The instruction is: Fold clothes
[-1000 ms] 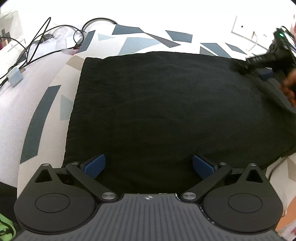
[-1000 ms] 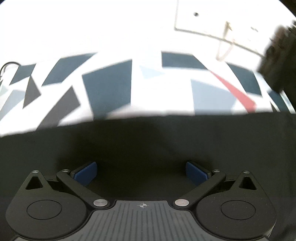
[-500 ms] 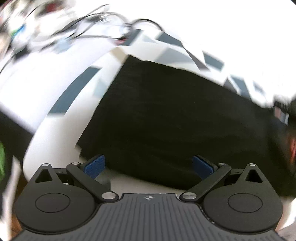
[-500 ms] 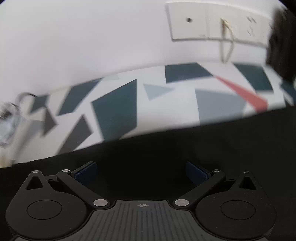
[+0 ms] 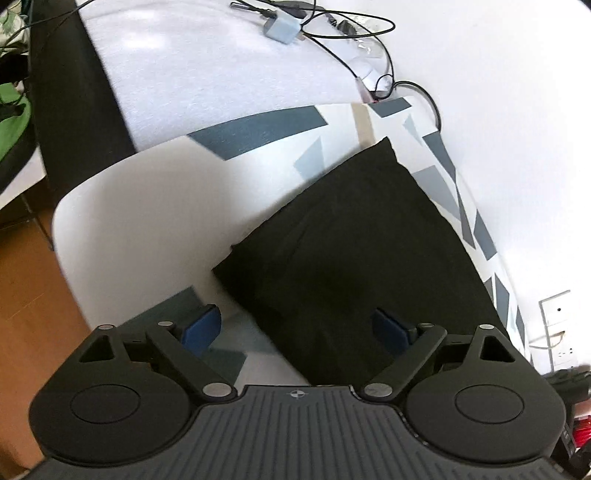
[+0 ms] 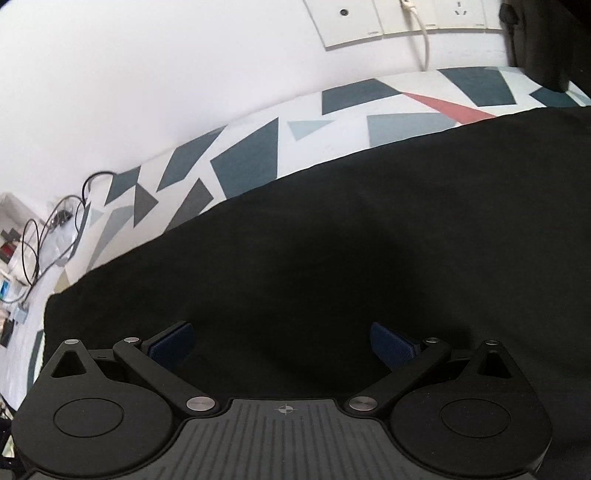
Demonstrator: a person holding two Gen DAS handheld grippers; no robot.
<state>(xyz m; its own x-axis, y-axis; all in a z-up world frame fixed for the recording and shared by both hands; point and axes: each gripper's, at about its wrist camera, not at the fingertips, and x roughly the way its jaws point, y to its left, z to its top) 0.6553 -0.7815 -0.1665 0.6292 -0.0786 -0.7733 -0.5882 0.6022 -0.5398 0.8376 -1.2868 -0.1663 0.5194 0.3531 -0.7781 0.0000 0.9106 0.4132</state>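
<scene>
Black garment (image 5: 362, 251) flat on patterned cloth (image 6: 251, 162), both grippers spread

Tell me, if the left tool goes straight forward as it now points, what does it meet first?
Probably the black folded garment: the open left tool points at its near corner. Depth is unclear.

A lived-in room, likely a home or small workroom: a bench (image 5: 155, 206) under a white cloth printed with grey-blue shapes (image 6: 247, 158) stands against a plain white wall (image 6: 147, 74) with sockets (image 6: 406, 18), black cables (image 5: 343, 33) strewn at one end, above a wooden floor (image 5: 26, 295).
</scene>
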